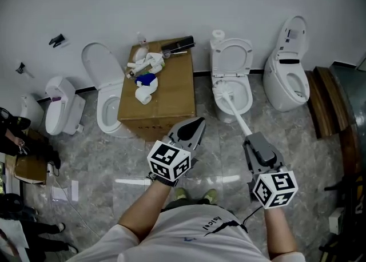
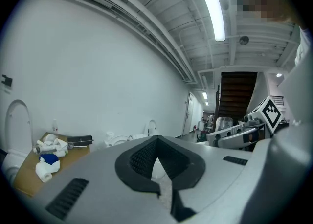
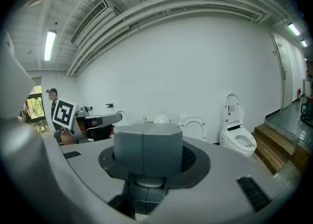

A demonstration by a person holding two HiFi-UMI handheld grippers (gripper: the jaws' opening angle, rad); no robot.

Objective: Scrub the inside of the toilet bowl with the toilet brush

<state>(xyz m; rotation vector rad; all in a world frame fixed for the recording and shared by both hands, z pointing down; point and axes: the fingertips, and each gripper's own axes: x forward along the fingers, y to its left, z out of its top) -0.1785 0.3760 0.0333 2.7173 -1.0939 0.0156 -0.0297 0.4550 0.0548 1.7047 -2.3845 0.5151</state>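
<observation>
Leftmost, along the white wall, a small white toilet (image 1: 59, 105) stands on the grey marble floor (image 1: 97, 163), and next to it is a second toilet (image 1: 106, 102) with its lid raised. A cardboard box (image 1: 163, 92) sits just beside that one; white rolls and bottles (image 1: 146, 67) lie in a heap on its top with something blue among them. Below the box, the left hand-held gripper (image 1: 197, 123) hovers over the floor, jaws drawn together to a point and holding nothing; its own view shows the dark pads (image 2: 142, 157) meeting at the tip. Right of the box is the open toilet bowl (image 1: 245, 96), seat up. The toilet brush (image 1: 234, 112) has its head down inside this bowl, against the left inner wall, with the white handle slanting out over the front rim. The right hand-held gripper (image 1: 251, 141) is clamped on the handle's near end, jaw halves pressed tight together. Further right stands another toilet (image 1: 290, 75), lid up, then wooden steps (image 1: 323, 103) at the edge.
</observation>
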